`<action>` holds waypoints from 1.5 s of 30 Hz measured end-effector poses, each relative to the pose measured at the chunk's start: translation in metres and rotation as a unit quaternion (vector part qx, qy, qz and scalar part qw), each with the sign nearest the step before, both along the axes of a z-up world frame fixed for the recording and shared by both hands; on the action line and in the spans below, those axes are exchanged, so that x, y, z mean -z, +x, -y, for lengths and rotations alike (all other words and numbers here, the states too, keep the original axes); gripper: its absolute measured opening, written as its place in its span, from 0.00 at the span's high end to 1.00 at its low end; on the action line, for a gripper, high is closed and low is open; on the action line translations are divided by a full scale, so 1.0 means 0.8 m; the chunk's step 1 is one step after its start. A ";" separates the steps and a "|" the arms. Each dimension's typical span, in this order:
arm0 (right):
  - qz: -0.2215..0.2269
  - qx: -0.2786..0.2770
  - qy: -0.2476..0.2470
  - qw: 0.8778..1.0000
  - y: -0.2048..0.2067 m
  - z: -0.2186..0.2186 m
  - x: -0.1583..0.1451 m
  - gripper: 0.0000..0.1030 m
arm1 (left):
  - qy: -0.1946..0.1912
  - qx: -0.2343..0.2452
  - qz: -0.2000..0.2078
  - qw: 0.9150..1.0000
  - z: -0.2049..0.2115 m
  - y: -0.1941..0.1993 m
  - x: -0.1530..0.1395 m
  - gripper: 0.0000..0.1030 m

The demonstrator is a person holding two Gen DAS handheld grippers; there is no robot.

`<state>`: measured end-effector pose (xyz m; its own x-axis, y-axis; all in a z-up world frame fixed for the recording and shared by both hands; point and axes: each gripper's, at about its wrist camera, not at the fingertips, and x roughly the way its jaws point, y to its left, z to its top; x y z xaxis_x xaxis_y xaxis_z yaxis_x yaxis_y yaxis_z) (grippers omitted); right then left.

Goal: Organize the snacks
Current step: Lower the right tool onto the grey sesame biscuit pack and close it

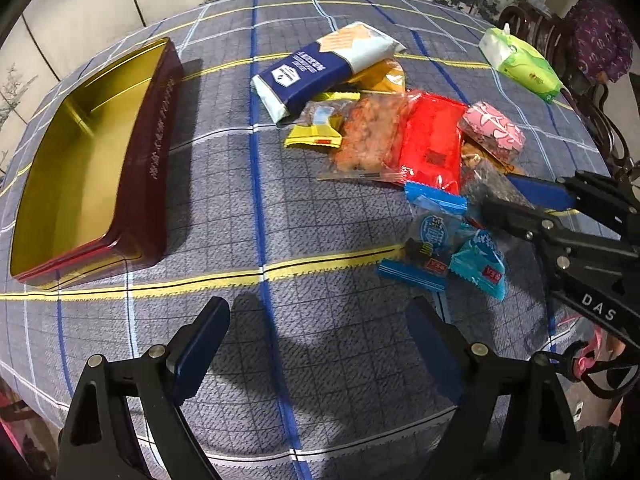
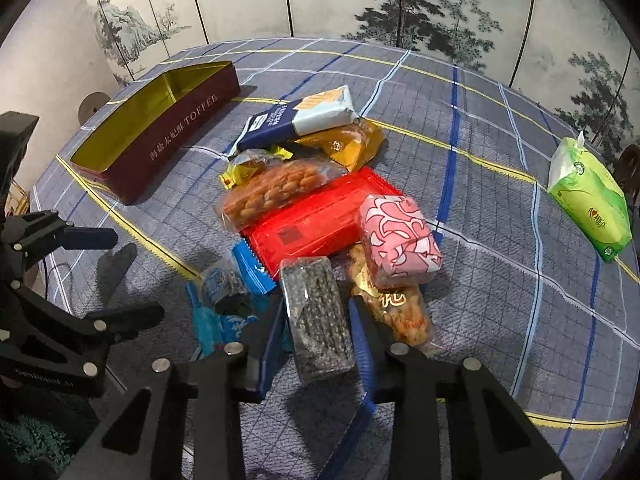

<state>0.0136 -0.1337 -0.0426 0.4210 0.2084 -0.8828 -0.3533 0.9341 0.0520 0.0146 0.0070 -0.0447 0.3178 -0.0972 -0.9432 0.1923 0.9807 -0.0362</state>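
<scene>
Near the right edge of the plaid table (image 2: 500,240), the snack heap lies well apart from the open toffee tin (image 2: 160,136), which sits empty toward the far left edge. The right gripper (image 2: 316,320) has its fingers on either side of a dark sesame bar (image 2: 316,320), seemingly closed on it, though firm contact cannot be confirmed. The left gripper (image 1: 316,344) hangs spread wide over bare cloth, holding nothing. The risk: the slick clear wrapper may slip from the pads on lifting, or the bar may drag the blue packets (image 2: 224,284) and nut bag (image 2: 396,312) touching it. The right wrist view shows the grip and the tin's lettering; the left wrist view instead shows the tin's inner divider (image 1: 80,116) and the blue packets (image 1: 440,248) unobstructed.
</scene>
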 end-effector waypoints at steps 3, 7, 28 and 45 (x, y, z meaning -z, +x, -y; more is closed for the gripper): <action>-0.001 -0.003 0.001 1.000 -0.001 0.000 -0.001 0.72 | 0.004 0.009 0.000 1.000 0.005 0.000 0.002 0.15; -0.006 -0.006 -0.002 1.000 -0.005 -0.003 0.003 0.73 | 0.007 0.019 0.004 1.000 0.010 0.001 0.000 0.15; -0.001 0.053 0.009 0.999 -0.011 0.039 0.007 0.74 | -0.027 0.064 0.010 0.998 0.036 0.022 -0.008 0.27; 0.001 0.063 0.030 0.998 -0.013 0.048 0.008 0.74 | -0.059 0.078 -0.017 0.995 0.053 0.050 0.005 0.38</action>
<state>0.0028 -0.1719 -0.0491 0.4486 0.2064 -0.8696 -0.2342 0.9661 0.1085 0.0547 -0.0352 -0.0489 0.2583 -0.2540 -0.9321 0.3380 0.9276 -0.1591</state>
